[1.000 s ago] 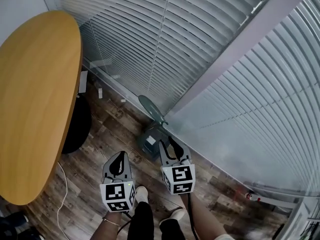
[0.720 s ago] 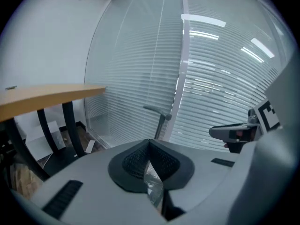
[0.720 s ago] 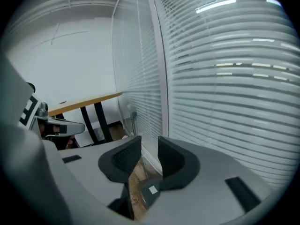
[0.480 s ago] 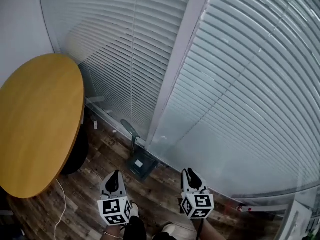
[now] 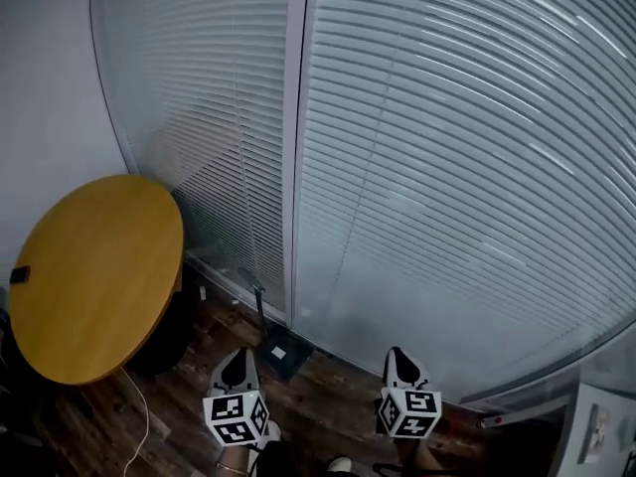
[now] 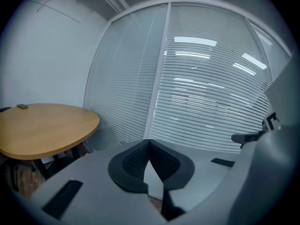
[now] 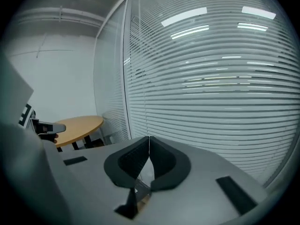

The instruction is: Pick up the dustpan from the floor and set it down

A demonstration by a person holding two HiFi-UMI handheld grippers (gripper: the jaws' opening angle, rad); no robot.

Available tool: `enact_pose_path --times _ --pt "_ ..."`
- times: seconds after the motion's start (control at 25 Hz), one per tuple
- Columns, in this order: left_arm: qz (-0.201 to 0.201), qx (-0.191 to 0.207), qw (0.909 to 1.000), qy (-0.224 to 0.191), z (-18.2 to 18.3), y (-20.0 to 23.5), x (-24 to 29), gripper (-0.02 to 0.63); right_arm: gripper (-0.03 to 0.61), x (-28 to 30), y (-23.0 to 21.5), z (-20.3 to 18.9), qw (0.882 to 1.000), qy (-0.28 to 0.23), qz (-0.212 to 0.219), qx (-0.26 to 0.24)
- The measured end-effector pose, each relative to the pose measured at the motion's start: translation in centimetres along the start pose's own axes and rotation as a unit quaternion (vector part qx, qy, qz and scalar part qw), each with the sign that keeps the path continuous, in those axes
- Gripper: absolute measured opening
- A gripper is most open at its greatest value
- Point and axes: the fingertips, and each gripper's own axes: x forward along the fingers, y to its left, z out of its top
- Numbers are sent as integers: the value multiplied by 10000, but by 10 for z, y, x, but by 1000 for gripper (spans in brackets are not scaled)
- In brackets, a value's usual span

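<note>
1. Down on the wood floor (image 5: 333, 410), at the foot of the blind-covered glass wall (image 5: 447, 167): the dustpan (image 5: 281, 352), dark pan flat on the boards, thin handle standing upright against the glass.
2. Gripped by neither tool, touched by neither, with bare floor showing between it and each.
3. Left tool (image 5: 236, 358): nearer the camera than the dustpan in the head view and slightly to its left, near but clearly apart, tips pointing toward the wall past the pan's left side.
4. Left tool (image 6: 149, 143) in the left gripper view: closed, the dark pads meeting at their tips, nothing caught between them.
5. Right tool (image 5: 398, 354): well off to the dustpan's right, farther from it than the left one, also pointing at the wall rather than at the pan.
6. Right tool (image 7: 149, 142) in the right gripper view: closed too, pads pressed tip to tip, empty.
7. Left of the dustpan: a round wooden table (image 5: 94, 276), with a small dark item (image 5: 20, 274) lying at the edge farthest from the pan.
8. Also left of the dustpan, trailing over the floor below the table's rim: a thin white cable (image 5: 142, 412).
9. Directly behind the dustpan's handle, rising up the wall: a pale post (image 5: 295, 147) dividing the two panes.
</note>
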Motion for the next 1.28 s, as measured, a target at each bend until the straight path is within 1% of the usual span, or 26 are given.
enact_pose_path --times 0.2,0.52,0.92,1.28 --pt "-120 403 9991 -53 12 -24 -17 17 34 -25 -18 9 9997 -126 -96 194" --pt "-103 399 9990 -143 9 -42 -17 17 32 -32 -27 8 9998 -165 54 91" --pt "-61 435 9989 -168 20 -31 -9 17 31 -18 -23 25 9998 -192 23 -19" --pt "-104 498 9986 -145 22 -35 -8 17 31 -21 -24 22 9999 -127 -10 -15"
